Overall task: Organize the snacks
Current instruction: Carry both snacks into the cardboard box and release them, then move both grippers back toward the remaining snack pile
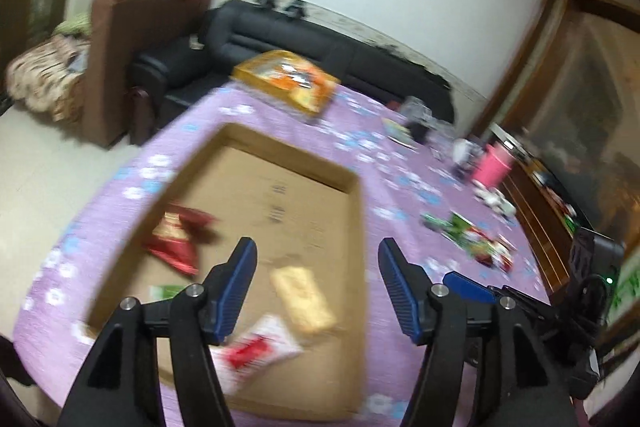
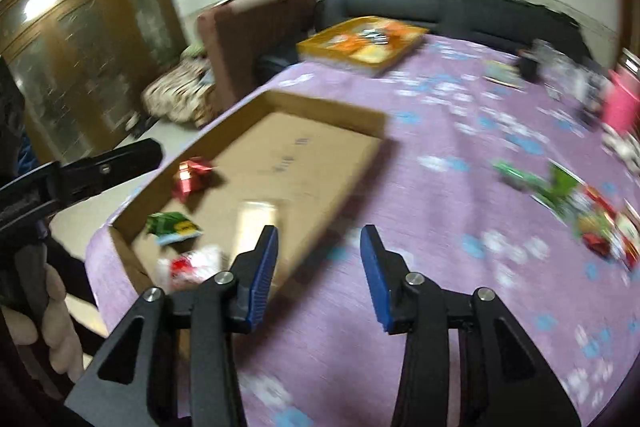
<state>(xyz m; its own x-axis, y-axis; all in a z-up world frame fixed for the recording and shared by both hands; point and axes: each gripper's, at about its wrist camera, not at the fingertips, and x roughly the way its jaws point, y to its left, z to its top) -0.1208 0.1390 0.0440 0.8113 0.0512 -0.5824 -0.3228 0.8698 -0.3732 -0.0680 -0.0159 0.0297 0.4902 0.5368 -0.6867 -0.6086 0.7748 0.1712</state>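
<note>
A shallow cardboard box (image 1: 356, 227) lies on the purple flowered tablecloth. Inside it are a red snack bag (image 1: 174, 241), a tan packet (image 1: 302, 297), a white-and-red packet (image 1: 256, 349) and a green packet (image 2: 174, 227). My left gripper (image 1: 316, 255) hovers over the box, open, with nothing between its fingers. My right gripper (image 2: 320, 239) hangs open and empty above the cloth, just right of the box's near edge (image 2: 336, 203). A pile of loose snack packets (image 2: 580, 211) lies on the cloth to the right. The right gripper's blue finger (image 1: 466, 285) shows in the left wrist view.
An orange tray (image 2: 360, 41) full of snacks sits at the table's far side. A pink cup (image 1: 492, 169), a dark cup and clear items stand at the far right. A black sofa (image 1: 320, 35) and a brown armchair (image 1: 120, 47) stand beyond the table. A hand (image 2: 52, 311) holds the left gripper.
</note>
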